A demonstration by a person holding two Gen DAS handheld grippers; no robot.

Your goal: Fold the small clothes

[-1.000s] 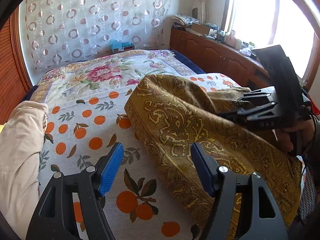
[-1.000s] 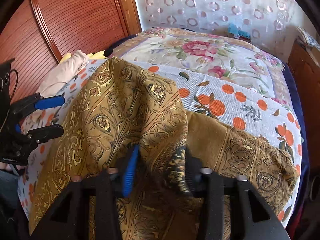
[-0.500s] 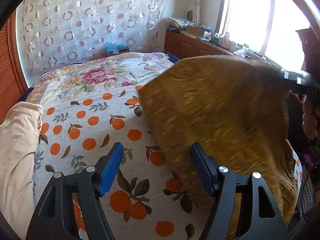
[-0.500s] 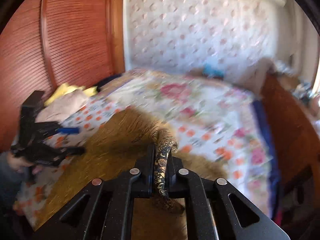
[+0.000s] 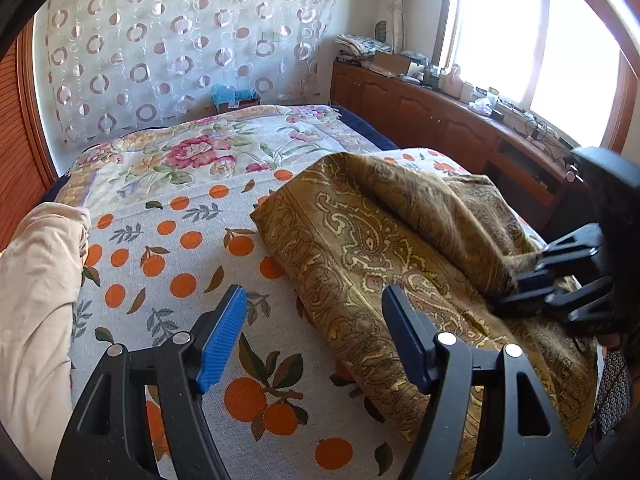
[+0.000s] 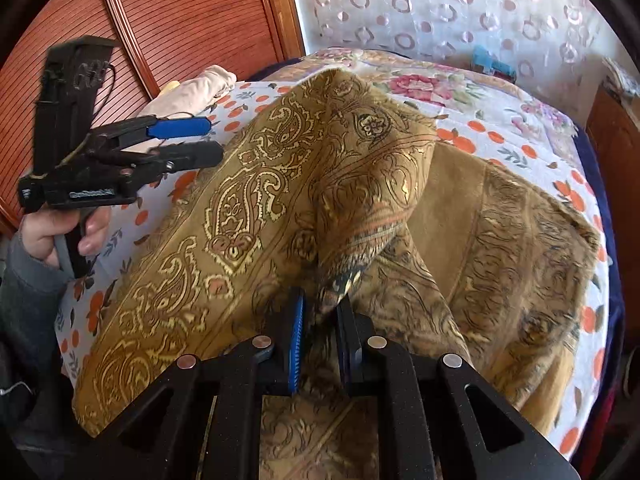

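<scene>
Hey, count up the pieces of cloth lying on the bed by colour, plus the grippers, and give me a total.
Gold paisley cloth: 1
Beige garment: 1
Grippers: 2, the left gripper, jaws open, and the right gripper, jaws shut on the gold cloth
Total: 4

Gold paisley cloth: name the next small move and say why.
Probably bring the open left gripper onto the gold paisley cloth at its near edge and close. The right gripper already pinches a bunched fold, so the cloth hangs rumpled over the bedspread.
</scene>
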